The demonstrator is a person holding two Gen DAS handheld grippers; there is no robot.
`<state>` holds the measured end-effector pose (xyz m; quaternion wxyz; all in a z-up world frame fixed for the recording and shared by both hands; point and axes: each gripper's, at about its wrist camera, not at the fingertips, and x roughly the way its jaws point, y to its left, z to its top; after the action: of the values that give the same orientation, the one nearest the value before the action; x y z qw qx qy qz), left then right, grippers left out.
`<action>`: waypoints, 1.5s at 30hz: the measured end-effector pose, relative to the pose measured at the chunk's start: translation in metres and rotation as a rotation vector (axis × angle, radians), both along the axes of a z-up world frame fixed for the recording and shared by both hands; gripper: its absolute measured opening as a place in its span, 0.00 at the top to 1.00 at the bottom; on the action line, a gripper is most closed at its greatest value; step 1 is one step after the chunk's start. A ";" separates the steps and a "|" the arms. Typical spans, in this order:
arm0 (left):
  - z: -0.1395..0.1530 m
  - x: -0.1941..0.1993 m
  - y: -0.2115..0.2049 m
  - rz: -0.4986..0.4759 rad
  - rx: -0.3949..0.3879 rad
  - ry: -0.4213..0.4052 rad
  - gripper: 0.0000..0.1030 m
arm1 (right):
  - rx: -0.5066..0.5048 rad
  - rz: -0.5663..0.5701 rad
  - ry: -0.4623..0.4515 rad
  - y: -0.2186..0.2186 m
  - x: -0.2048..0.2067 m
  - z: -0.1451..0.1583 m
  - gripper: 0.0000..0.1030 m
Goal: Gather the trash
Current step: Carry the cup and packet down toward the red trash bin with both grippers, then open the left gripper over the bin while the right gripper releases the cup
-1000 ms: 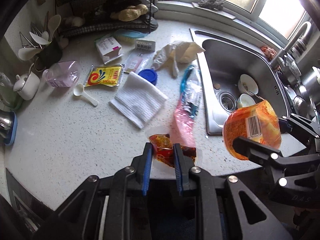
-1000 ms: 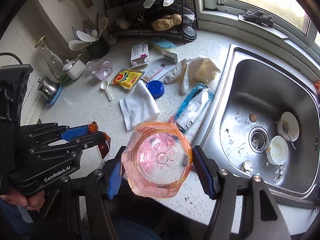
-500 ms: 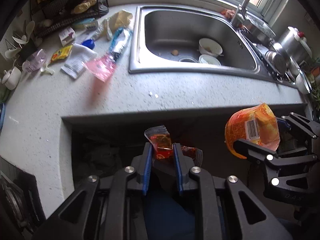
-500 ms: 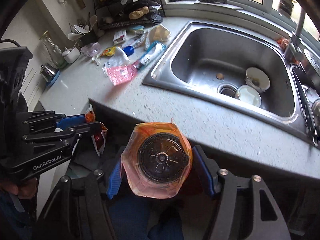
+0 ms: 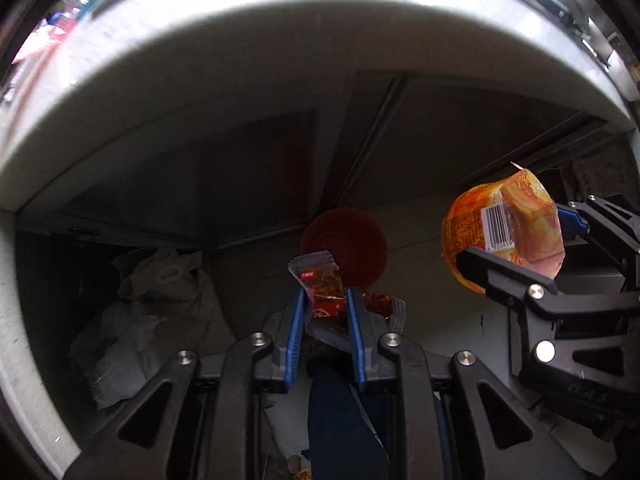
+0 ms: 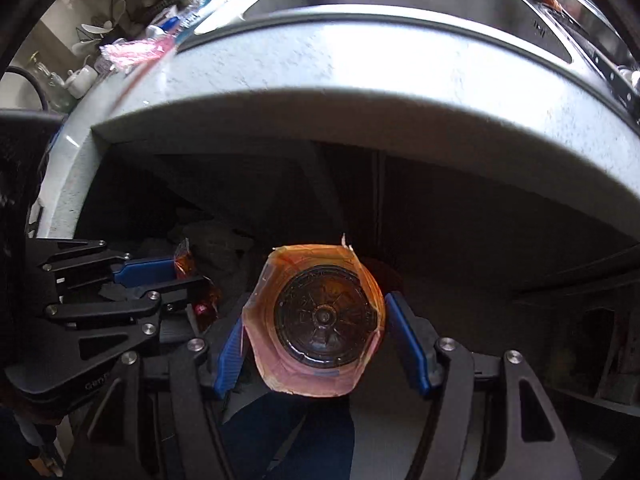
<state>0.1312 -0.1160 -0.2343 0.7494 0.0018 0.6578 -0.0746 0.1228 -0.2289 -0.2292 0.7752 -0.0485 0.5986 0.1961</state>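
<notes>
- Far left, under the counter [image 5: 280, 52]: pale plastic bags [image 5: 152, 304] heaped in the dark recess. Look soft, slack. Neither tool touches them.
- Left gripper [image 5: 323, 304]: jaws nearly together, blue pads [image 5: 295, 320] pinching a sauce sachet [image 5: 320, 284] mid-body, top seam sticking up past the tips. Sachet is held in the air below counter level. Judge it light, floppy, prob. oily and slick, could slide out; a grip across the flat middle, as now, seems best, not the crimped edge.
- Centre, behind the sachet: dim red round thing [image 5: 344, 246], maybe a bin or bowl, can't tell.
- Right gripper [image 6: 320, 340]: jaws wide apart, clamped on an orange plastic cup [image 6: 320, 320] by its sides, base facing the cam, label wrap loose and torn at the edges. Cup also in the air under the counter, just right of the sachet. Judge it light, thin-walled, will dent if squeezed; hold the body, not the wrap.
</notes>
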 end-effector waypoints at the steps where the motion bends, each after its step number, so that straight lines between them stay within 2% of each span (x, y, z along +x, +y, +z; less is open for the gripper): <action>1: -0.013 0.002 0.000 0.001 -0.010 0.007 0.81 | -0.005 -0.004 -0.004 0.002 0.003 -0.012 0.39; 6: -0.080 0.010 -0.004 0.007 -0.080 0.038 0.81 | -0.010 -0.026 0.005 -0.002 0.015 -0.077 0.39; 9: -0.116 0.014 -0.011 -0.019 -0.104 0.024 0.81 | 0.015 -0.072 0.013 -0.008 0.019 -0.118 0.39; 12: -0.149 0.019 -0.018 -0.022 -0.135 0.018 0.81 | -0.004 -0.099 0.031 -0.009 0.021 -0.156 0.39; 17: -0.187 0.033 -0.038 -0.041 -0.143 0.038 0.80 | -0.013 -0.156 0.050 -0.022 0.025 -0.195 0.39; 21: -0.196 0.037 -0.046 -0.069 -0.132 0.024 0.74 | -0.009 -0.190 0.060 -0.034 0.017 -0.207 0.39; 23: -0.197 0.035 -0.052 -0.069 -0.128 0.003 0.59 | -0.013 -0.194 0.060 -0.042 0.013 -0.211 0.39; 27: -0.197 0.034 -0.062 -0.116 -0.094 -0.018 0.59 | -0.015 -0.208 0.081 -0.039 0.012 -0.219 0.39; 31: -0.192 0.035 -0.059 -0.083 -0.090 -0.022 0.58 | 0.000 -0.206 0.078 -0.044 0.008 -0.208 0.39; 33: -0.193 0.035 -0.054 -0.080 -0.072 -0.028 0.46 | -0.001 -0.201 0.080 -0.044 0.008 -0.209 0.39; 35: -0.193 0.033 -0.052 -0.085 -0.051 -0.027 0.25 | -0.001 -0.197 0.084 -0.045 0.009 -0.211 0.39; 37: -0.193 0.030 -0.048 -0.095 -0.037 -0.038 0.19 | 0.003 -0.187 0.080 -0.045 0.012 -0.214 0.39; 39: -0.192 0.026 -0.043 -0.098 -0.020 -0.055 0.19 | 0.006 -0.171 0.074 -0.044 0.014 -0.217 0.39; 43: -0.191 0.021 -0.033 -0.085 0.030 -0.058 0.01 | 0.013 -0.146 0.075 -0.039 0.019 -0.223 0.39; 45: -0.189 0.020 -0.026 -0.064 0.046 -0.068 0.00 | 0.010 -0.129 0.075 -0.035 0.020 -0.226 0.39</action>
<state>0.1512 -0.1418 -0.4238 0.7683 0.0427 0.6332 -0.0831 0.1429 -0.2637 -0.4549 0.7635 0.0015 0.6280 0.1501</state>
